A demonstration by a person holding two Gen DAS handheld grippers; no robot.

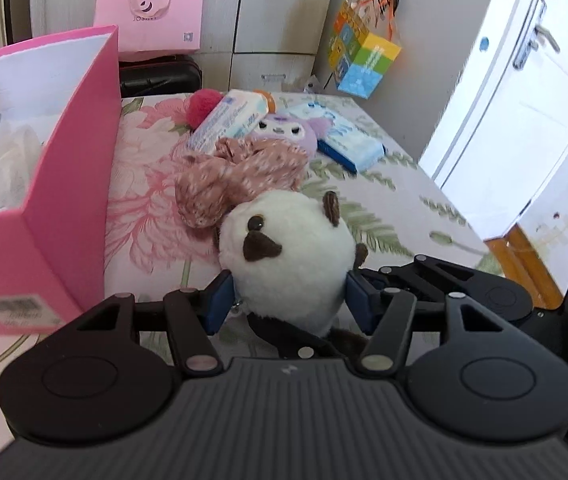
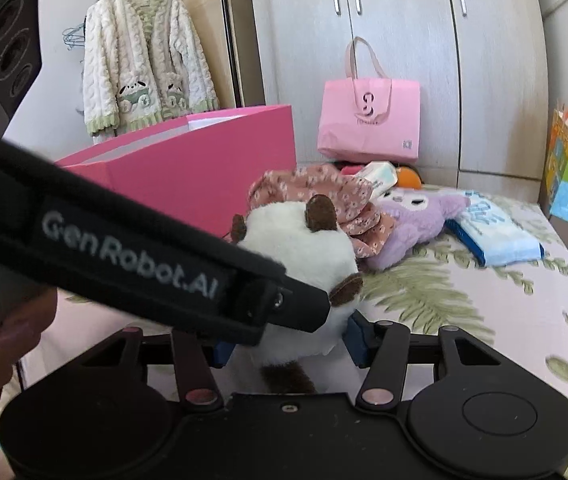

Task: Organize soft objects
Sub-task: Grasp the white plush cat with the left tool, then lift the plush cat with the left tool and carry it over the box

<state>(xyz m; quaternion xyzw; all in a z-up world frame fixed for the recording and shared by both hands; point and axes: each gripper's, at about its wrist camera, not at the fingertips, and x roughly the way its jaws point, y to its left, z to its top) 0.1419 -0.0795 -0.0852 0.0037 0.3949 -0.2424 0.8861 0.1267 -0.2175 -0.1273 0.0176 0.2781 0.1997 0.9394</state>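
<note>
Left hand-held gripper (image 1: 288,300) clenched on the white plush toy (image 1: 284,248), blue pads pressed into both flanks, toy raised a little over the bed (image 1: 404,200) at 6 o'clock of the left wrist view. Right hand-held gripper (image 2: 290,344) closed around the same toy's lower body in its own view, though a black strap (image 2: 132,248) crosses the left pad, so firm contact there cannot be told. Pink box (image 1: 52,184) open at 9 o'clock, crumpled white paper (image 1: 8,160) inside. Floral fabric (image 1: 236,172) bunched just behind the toy at 12 o'clock, purple plush (image 1: 288,132) beyond it, wipes packs (image 1: 228,120) and a red pom-pom (image 1: 204,106) farther back. Likely step: carrying the toy to the box. Risks, as judgement: soft filling yielding under the pads and slipping out mid-carry; two grips on one toy pulling against each other and tearing it free; dangling brown limbs catching the box rim or dragging the fabric along; box wall tipping if bumped from the side; strap snagging between the two tools.
</note>
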